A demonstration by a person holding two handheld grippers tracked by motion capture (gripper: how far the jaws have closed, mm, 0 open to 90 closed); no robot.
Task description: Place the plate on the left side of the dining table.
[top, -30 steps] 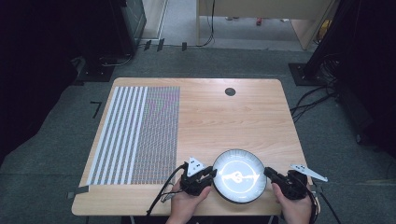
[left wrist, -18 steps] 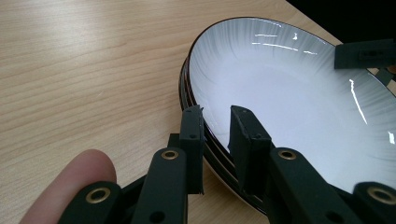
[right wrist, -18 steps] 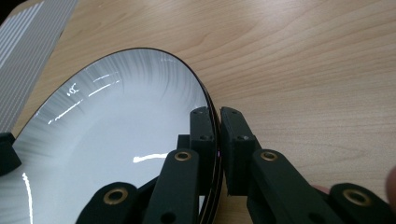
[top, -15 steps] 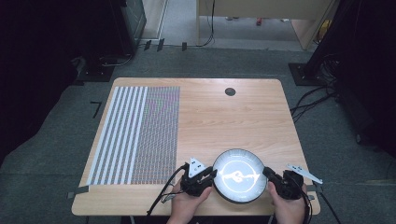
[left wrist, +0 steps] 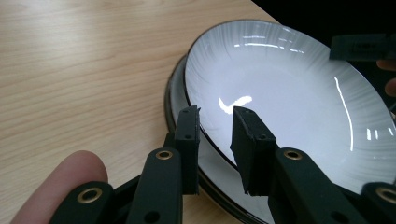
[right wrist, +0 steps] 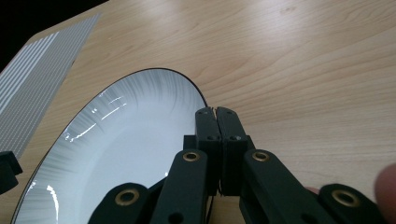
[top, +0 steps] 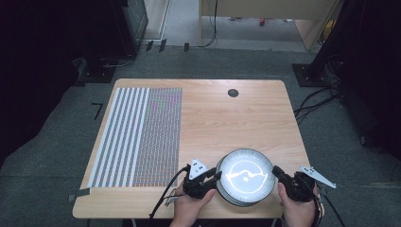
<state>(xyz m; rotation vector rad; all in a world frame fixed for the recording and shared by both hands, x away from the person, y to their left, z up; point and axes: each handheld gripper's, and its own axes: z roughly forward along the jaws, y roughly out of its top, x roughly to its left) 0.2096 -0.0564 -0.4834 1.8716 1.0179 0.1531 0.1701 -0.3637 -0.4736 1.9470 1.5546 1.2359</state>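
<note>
A white ribbed plate (top: 246, 153) with a dark rim lies on a second plate near the table's front edge. In the left gripper view the top plate (left wrist: 289, 93) sits shifted and tilted over the lower plate (left wrist: 173, 100). My left gripper (left wrist: 215, 126) straddles the top plate's left rim. Its jaws have just opened a little and a gap shows between them. It reaches that rim from the left (top: 217, 177). My right gripper (right wrist: 215, 112) is shut on the plate's (right wrist: 130, 140) right rim, which runs in between its tips. It comes in from the right (top: 275, 171).
A striped mat (top: 137, 137) covers the table's left part. A small black round disc (top: 232, 92) sits in the tabletop at the back. The plates lie close to the front edge. Cables trail from both grippers and over the floor at the right.
The right hand has shifted slightly at the plate's right rim. The left hand and the plates stay where they were.
</note>
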